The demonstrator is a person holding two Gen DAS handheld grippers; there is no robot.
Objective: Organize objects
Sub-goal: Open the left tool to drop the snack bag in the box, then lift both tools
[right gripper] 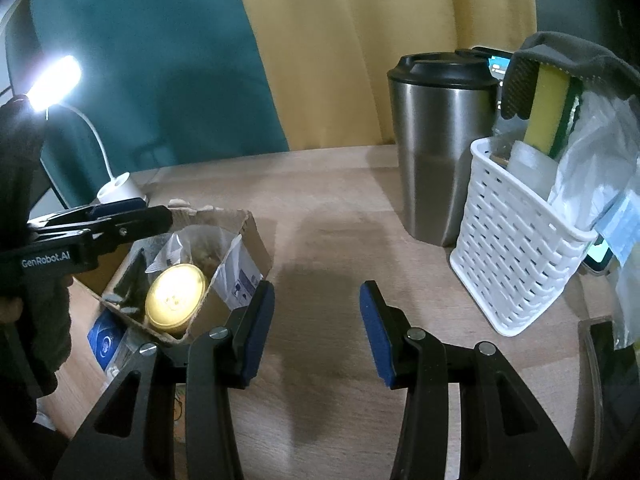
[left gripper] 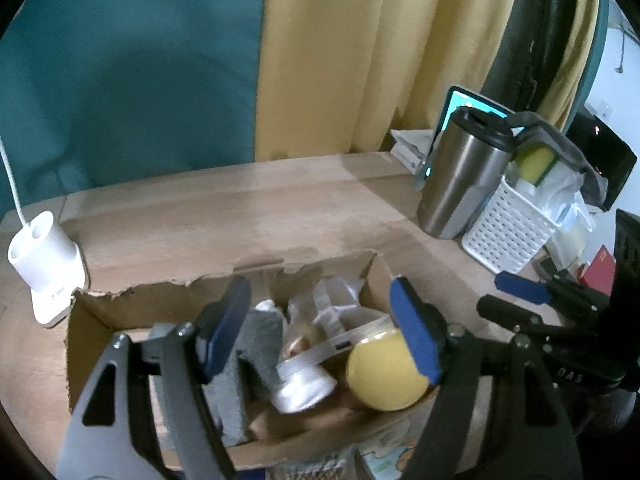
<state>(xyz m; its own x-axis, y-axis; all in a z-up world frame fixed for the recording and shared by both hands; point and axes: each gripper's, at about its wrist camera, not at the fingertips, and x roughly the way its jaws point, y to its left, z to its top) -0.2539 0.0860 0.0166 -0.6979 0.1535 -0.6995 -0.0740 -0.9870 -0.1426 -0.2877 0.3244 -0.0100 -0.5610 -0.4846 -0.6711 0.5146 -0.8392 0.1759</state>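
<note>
A torn cardboard box [left gripper: 132, 304] sits on the wooden table, also in the right wrist view [right gripper: 256, 248]. It holds a yellow-lidded jar [left gripper: 386, 374] [right gripper: 176, 296], a silver-capped container [left gripper: 302, 384], a grey sponge-like piece [left gripper: 256, 340] and plastic packets [right gripper: 192, 248]. My left gripper [left gripper: 320, 328] is open and hovers over the box, empty; it shows in the right wrist view [right gripper: 120, 216] above the box. My right gripper [right gripper: 316, 332] is open and empty over bare table, right of the box.
A steel tumbler with a black lid [right gripper: 440, 140] [left gripper: 460, 176] stands beside a white perforated basket [right gripper: 516, 256] [left gripper: 508, 232] holding a yellow sponge and bags. A white lamp base [left gripper: 44, 264] stands left; its lit head [right gripper: 52, 80] glows. Curtains hang behind.
</note>
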